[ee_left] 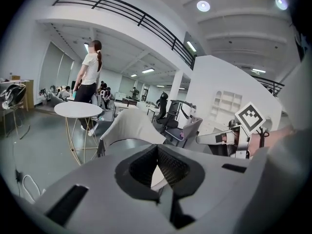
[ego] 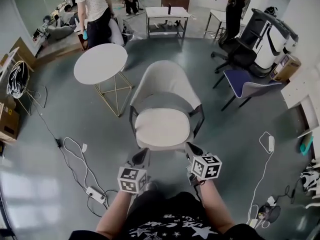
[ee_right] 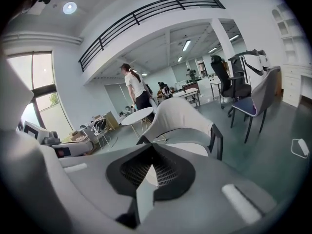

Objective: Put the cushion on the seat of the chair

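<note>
Cushion (ego: 162,129): pale, rounded, lying flat on the seat of the grey chair (ego: 167,81). It fills the seat pan between the dark arms, front edge in line with the chair's front. Looks square to the backrest from the head view.

Left gripper (ego: 142,154): in front of the chair, just short of the cushion's front-left corner, not touching it. In its own view the jaws meet at the tips (ee_left: 157,147), closed, with nothing pinched. A pale sliver shows through the gap lower down. It is probably the cushion seen beyond, but the view there is too cramped to be sure.

Right gripper (ego: 191,149): mirrors the left, off the front-right corner, clear of the cushion. In its own view the jaws are fully together (ee_right: 151,147) and empty. Beyond them the chair (ee_right: 178,116) stands with the cushion (ee_right: 195,147) resting on the seat.

Progress, judged from how things lie: placement looks done. The cushion is on the seat and neither gripper holds it. What may be left is a check that it sits fully back against the backrest and a nudge if not. Nothing seen calls for a re-grip.

Surroundings: round white table (ego: 100,63) to the left of the chair, well apart. A person (ego: 92,9) stands beyond it. Loose cables (ego: 80,159) lie on the floor at the left.
</note>
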`<state>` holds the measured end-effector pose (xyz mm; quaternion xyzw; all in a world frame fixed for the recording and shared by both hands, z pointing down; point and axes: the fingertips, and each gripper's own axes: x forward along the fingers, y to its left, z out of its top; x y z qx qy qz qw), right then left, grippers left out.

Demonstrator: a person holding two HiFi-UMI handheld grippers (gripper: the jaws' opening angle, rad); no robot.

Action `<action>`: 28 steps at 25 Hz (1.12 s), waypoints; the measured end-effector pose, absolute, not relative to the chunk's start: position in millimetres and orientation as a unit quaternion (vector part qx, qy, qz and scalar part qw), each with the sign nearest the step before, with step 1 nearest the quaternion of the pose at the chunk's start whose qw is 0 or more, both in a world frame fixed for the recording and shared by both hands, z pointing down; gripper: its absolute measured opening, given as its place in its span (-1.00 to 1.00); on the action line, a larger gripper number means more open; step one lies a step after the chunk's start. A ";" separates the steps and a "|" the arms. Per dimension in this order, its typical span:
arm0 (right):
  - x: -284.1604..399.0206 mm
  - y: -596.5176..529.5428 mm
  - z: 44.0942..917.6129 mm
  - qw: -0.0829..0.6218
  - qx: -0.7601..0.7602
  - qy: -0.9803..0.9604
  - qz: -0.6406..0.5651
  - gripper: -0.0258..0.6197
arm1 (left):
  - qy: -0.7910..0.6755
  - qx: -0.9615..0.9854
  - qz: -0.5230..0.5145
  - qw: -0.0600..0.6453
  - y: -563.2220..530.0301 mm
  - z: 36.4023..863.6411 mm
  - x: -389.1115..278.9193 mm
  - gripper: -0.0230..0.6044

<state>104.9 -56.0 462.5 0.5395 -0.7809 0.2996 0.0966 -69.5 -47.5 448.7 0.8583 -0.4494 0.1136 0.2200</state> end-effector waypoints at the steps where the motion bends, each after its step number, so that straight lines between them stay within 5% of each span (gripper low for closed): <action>1: 105.2 -52.7 458.5 0.097 0.534 -0.786 0.295 -0.91 | -0.453 0.856 0.114 0.219 -42.0 446.5 -69.0 -0.90; 28: 188.4 170.0 434.6 0.096 0.429 -0.852 0.283 -0.91 | -0.516 0.833 0.088 0.181 168.5 407.3 38.0 -0.90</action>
